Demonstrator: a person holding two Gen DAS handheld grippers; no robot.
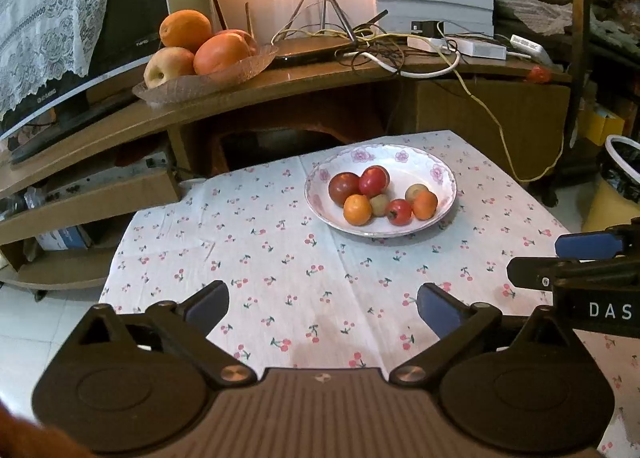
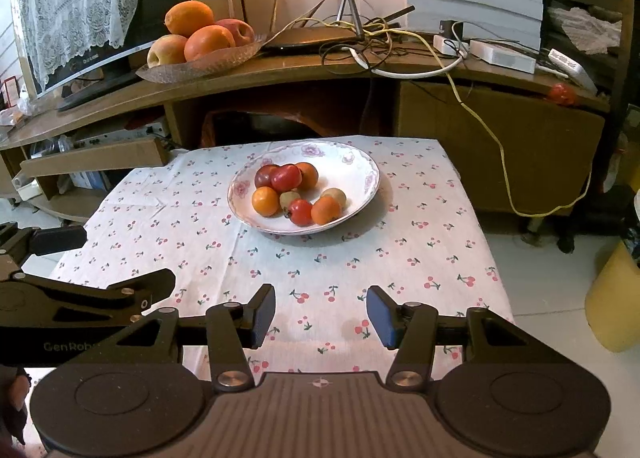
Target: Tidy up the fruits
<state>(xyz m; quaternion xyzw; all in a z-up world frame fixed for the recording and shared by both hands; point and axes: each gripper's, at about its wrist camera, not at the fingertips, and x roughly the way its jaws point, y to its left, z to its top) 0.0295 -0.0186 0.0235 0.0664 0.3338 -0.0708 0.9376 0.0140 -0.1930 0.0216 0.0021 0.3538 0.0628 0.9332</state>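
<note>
Fingers (image 1: 208, 304) of the left gripper (image 1: 322, 308) spread wide, blue rubbery pads on black angular arms, nothing btwn them, just cloth below. Right gripper (image 2: 321, 314) fingers (image 2: 262, 316) stand apart too but narrower, also empty, flat blue pads facing each other.

Both hang over the near part of a table (image 2: 460, 242) covered w/ a thin white cloth printed w/ small red cherries, creased in fold lines.

Fruits sit in a round shallow white plate (image 2: 360, 165), glossy ceramic w/ pink flower print on the rim, toward the far side of the table, well apart from both grippers. In it: small smooth round fruits (image 2: 298, 193) bunched together – red ones, orange ones, a couple dull green-brown ones, some touching.

Behind the table, a curved wooden shelf (image 2: 300, 71) holds a clear textured glass dish (image 2: 200, 63) w/ bigger oranges and pale apples piled up, beside tangled cables and a flat black router w/ antennas. Lace cloth drapes a dark screen at left
</note>
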